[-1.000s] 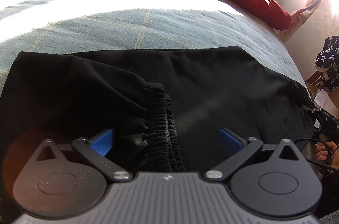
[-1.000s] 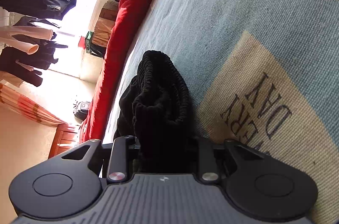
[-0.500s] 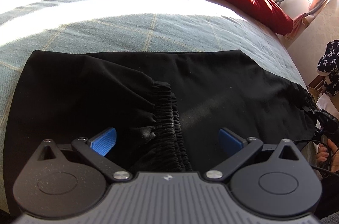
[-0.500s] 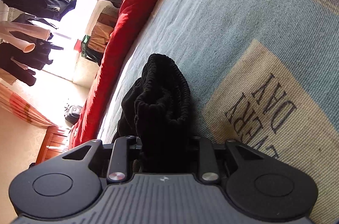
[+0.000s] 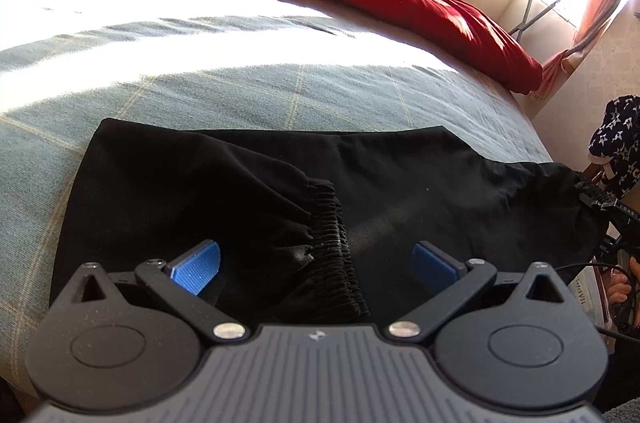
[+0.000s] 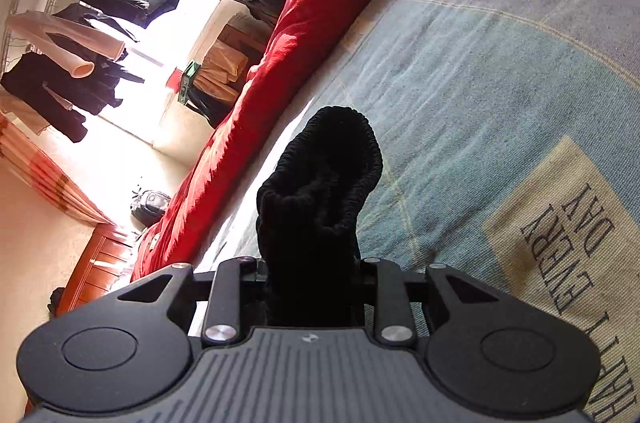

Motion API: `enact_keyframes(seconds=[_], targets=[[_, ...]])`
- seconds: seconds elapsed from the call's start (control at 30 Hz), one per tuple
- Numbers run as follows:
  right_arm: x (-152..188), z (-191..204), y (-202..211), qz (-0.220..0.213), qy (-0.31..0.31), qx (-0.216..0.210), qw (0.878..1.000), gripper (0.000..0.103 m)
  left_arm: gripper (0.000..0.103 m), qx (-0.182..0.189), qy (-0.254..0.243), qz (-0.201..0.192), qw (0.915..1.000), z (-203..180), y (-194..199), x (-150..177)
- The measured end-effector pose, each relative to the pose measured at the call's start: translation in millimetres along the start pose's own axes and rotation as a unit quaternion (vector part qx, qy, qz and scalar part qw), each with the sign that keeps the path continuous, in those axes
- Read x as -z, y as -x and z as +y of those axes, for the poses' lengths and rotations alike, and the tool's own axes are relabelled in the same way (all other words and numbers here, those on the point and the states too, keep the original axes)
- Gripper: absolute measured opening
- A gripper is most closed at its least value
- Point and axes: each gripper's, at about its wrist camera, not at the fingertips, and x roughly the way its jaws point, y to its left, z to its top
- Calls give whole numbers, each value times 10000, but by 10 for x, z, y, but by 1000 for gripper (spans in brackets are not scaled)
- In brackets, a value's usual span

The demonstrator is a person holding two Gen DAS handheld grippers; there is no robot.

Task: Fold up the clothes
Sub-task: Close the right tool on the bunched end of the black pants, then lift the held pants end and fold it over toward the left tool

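- The black fabric trousers [image 5: 248,191] are spread flat on the blue-grey checked bedspread [image 5: 200,83], long axis running across the left gripper's view.
- The left gripper [image 5: 316,263] is held spread over the gathered elastic cuff [image 5: 332,223], nothing gripped.
- The right gripper [image 6: 312,287] is clamped on the far elastic end [image 6: 324,175], right of that cuff.

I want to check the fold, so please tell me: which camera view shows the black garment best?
The left wrist view: the black garment lies spread on the bed beyond the open left gripper. The right wrist view shows only a bunched elastic end, clamped in the right gripper.
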Motion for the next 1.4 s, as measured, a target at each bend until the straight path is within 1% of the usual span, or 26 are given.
enact_keyframes(seconds=[0.2,0.37,0.63,0.83,1.03,1.23,1.4], targets=[[113,432,56,-77,388,-13,9992,31,102,191,-29,-78,9998,219,106,15],[297,841,12,-84,678,-21,9977,31,102,292,-274,14,9992,436,199,24],[757,1475,-288,152,1028,-22,9946,31,102,442,-682,162,9966,767,349,41],[1082,1869,-565,416,1196,-212,9917,31,102,511,-955,201,9939,910,468,66],[1356,2298,-780,731,1567,-459,9839,31,102,512,-830,123,9952,1093,528,80],[1605,2660,-956,1035,1836,-687,9751,31,102,375,-571,18,9977,1296,587,116],[1880,2918,-1041,1275,2066,-889,9660,31,102,284,-337,-110,9990,1437,657,133]])
